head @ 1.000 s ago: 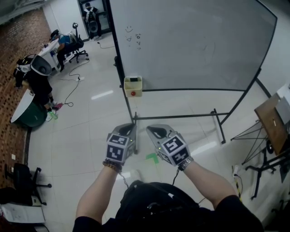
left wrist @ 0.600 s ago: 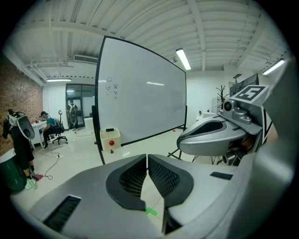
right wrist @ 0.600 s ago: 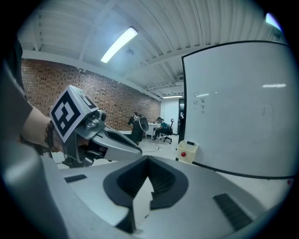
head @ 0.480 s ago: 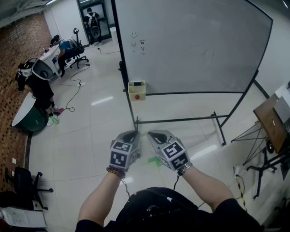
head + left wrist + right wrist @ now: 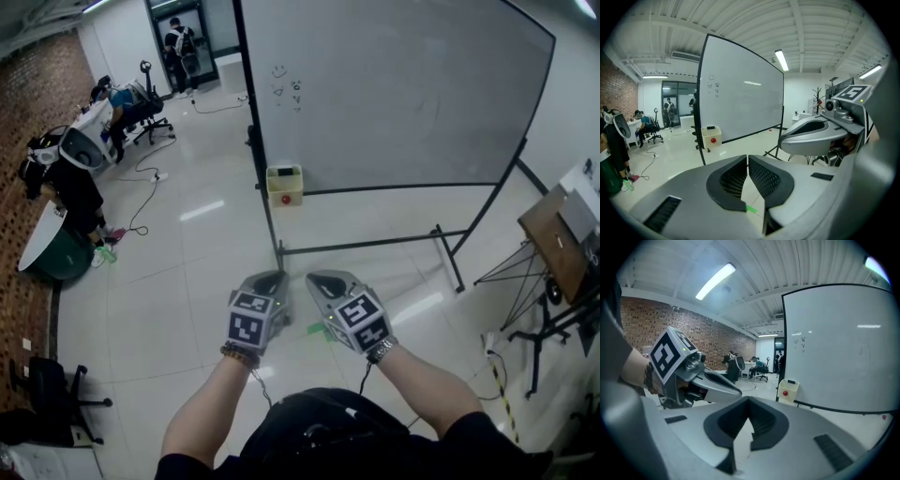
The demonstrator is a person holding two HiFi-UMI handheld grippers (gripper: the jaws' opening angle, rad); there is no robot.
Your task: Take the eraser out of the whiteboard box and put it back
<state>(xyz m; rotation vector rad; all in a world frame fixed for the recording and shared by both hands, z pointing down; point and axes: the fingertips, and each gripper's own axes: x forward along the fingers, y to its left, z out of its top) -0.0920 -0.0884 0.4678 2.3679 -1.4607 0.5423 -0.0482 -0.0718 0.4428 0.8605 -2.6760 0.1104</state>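
Whiteboard: a big whiteboard (image 5: 394, 94) stands upright on a black stand (image 5: 366, 246) ahead of the person, with a few small faint marks near its upper left corner.
Box: a small cream box (image 5: 285, 185) with a round red spot on its front hangs at the whiteboard's lower left corner, against the left post.
Eraser: a dark flat thing lying in the open top of the box is probably the eraser (image 5: 281, 172), though it is too small to be sure; it is well apart from both grippers.
Left gripper: the left gripper (image 5: 272, 278) is held low, on the near side of the whiteboard's foot bar, and points toward the board. Its jaws are closed together with nothing between them.
Right gripper: the right gripper (image 5: 323, 278) is just beside the left one, also facing the whiteboard. Its jaws are pressed together and hold nothing.
Floor: the floor (image 5: 187, 281) is pale glossy tile, and a green tape mark (image 5: 317, 329) lies on it in front of the whiteboard, under the grippers.
Left of the whiteboard: a brick wall (image 5: 37, 103), a seated person (image 5: 125, 99) at a desk and an office chair (image 5: 150, 103).
Behind the whiteboard's left edge: a standing person (image 5: 178, 47) in a doorway.
Right of the whiteboard: a tilted wooden board (image 5: 556, 248) on a thin frame.
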